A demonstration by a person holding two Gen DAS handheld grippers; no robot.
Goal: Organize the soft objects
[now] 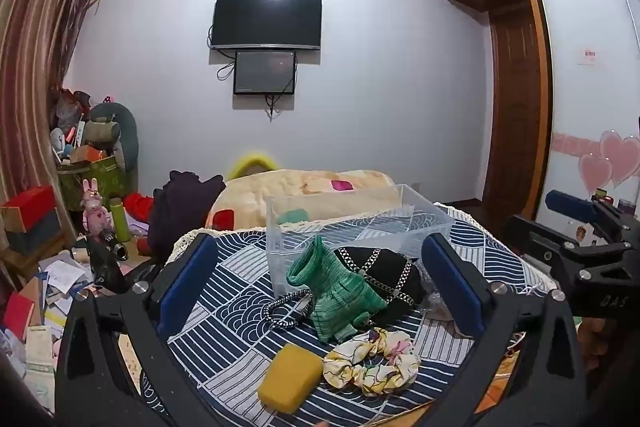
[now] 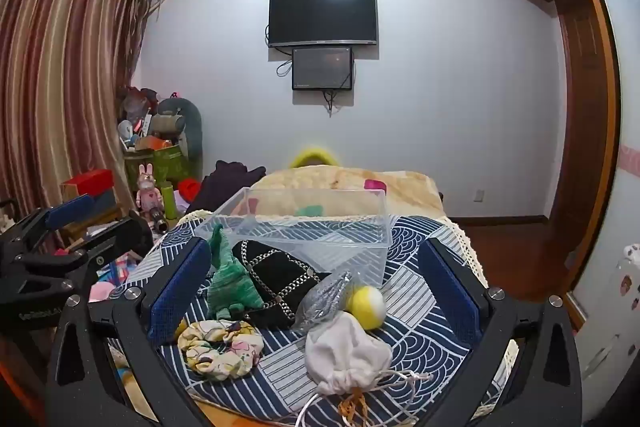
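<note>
- Left gripper (image 1: 320,287): jaws spread wide, holding nothing, above the yellow rectangular sponge (image 1: 290,377), green knitted dinosaur toy (image 1: 336,289) and floral fabric scrunchie (image 1: 372,361).
- Clear plastic bin (image 2: 304,227) on the blue patterned cloth (image 2: 424,339) looks empty; sorting seems unstarted.
- Right gripper (image 2: 312,287): jaws apart, empty, over the white drawstring pouch (image 2: 346,355) and yellow felt ball (image 2: 367,302).

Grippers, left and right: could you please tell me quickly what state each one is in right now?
Left gripper: open, holding nothing, above the green knitted dinosaur.
Right gripper: open, holding nothing, above the white drawstring pouch.
</note>
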